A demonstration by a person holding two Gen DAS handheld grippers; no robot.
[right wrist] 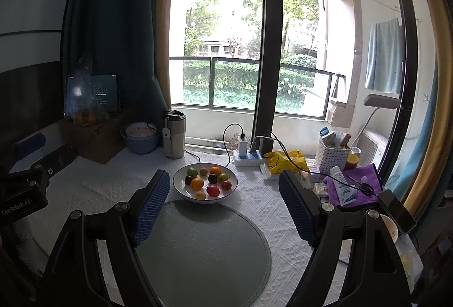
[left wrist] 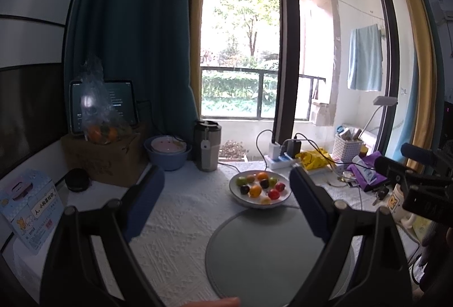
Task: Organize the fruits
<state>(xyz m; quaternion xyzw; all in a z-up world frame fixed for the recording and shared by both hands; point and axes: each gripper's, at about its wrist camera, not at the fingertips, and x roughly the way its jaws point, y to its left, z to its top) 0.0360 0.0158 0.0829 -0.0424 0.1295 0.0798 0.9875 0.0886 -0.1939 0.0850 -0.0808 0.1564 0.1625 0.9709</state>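
White bowl (right wrist: 181,191) of red, orange, green and dark fruits (right wrist: 208,179); grey round mat (right wrist: 203,256); white textured tablecloth (right wrist: 271,210).

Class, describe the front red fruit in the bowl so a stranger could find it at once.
Find the grey round mat on the table. Just behind it sits a white bowl of fruit. The red fruit lies near the front rim, beside a small yellow one; it is the larger red.
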